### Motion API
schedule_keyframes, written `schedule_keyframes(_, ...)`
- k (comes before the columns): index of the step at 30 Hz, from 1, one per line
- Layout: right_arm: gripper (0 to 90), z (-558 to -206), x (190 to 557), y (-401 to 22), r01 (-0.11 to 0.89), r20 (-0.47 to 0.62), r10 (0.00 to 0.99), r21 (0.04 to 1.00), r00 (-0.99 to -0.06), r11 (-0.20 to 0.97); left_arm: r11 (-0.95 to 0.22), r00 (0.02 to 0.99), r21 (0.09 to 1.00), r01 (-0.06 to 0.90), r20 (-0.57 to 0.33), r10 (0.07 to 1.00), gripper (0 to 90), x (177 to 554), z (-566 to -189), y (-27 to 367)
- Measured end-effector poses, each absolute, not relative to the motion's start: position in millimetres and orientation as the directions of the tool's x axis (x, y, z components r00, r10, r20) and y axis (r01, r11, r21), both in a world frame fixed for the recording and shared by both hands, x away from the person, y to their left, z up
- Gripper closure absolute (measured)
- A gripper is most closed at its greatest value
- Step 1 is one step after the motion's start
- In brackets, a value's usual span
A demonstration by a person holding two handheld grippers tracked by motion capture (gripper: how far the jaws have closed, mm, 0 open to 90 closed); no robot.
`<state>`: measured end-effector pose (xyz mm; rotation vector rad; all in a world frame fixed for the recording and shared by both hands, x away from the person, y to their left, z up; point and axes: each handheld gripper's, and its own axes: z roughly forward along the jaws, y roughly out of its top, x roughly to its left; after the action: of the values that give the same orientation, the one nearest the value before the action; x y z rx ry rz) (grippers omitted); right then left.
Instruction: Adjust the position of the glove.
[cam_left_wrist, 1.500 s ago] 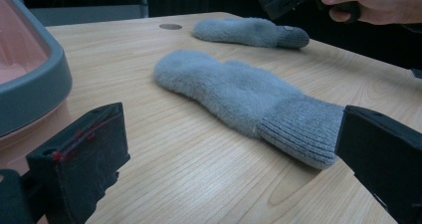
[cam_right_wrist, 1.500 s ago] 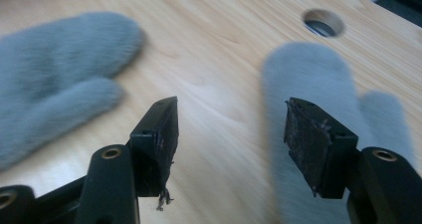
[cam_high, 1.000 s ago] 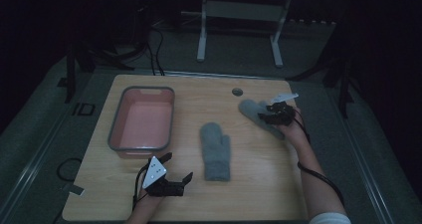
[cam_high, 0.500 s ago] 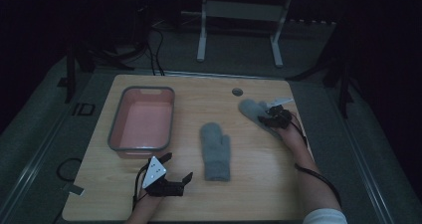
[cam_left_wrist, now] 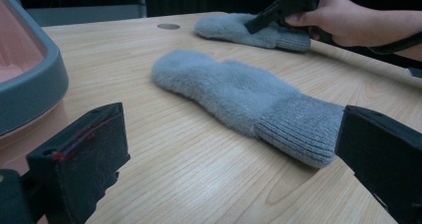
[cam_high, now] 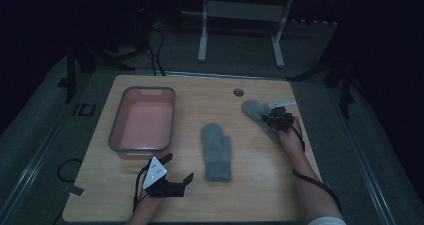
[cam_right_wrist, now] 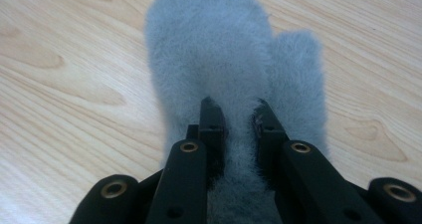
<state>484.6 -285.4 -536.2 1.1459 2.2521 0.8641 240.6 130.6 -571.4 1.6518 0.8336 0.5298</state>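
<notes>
A pale wooden worktop [cam_high: 250, 195] sits in a dark room, grey floor around it and a white metal stand [cam_high: 240, 15] beyond the far edge; a pink tray [cam_high: 116, 135] lies near the left edge, one grey mitten [cam_high: 216, 152] flat mid-worktop; the right gripper [cam_high: 277, 119], forearm stretched along the right edge, has its jaws pinching a ridge of the second mitten [cam_right_wrist: 219, 50] near the far right corner; the left gripper [cam_high: 167, 182] rests by the near edge, jaws spread wide, holding nothing.

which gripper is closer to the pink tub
Left. The left gripper sits just below the pink tub; the right gripper is across the table, pinching the far mitten.
</notes>
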Motion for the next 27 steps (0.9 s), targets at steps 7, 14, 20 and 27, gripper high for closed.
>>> schedule_keyframes(7, 79.6, -520.5, 469.3, -288.1, 0.569, -0.040, 0.878, 0.748, -0.477, 0.342, -0.094, 0.644, 0.966, 0.242, -0.088, 0.760, 0.6, 240.6, -571.4, 130.5)
schedule_keyframes(14, 79.5, -509.6, 441.7, -295.7, 0.579, 0.020, 0.920, 0.783, -0.390, 0.228, -0.091, 0.643, 0.965, 0.245, -0.092, 0.761, 0.6, 240.0, -571.3, 129.5)
schedule_keyframes(20, 79.5, -501.8, 411.2, -297.8, 0.562, 0.001, 0.946, 0.805, -0.325, 0.192, -0.089, 0.656, 0.968, 0.234, -0.090, 0.750, 0.6, 238.2, -568.8, 124.9)
schedule_keyframes(27, 79.4, -497.9, 375.5, -303.4, 0.580, 0.005, 0.984, 0.808, -0.176, 0.100, -0.082, 0.664, 0.970, 0.230, -0.095, 0.742, 0.6, 241.1, -567.1, 121.9)
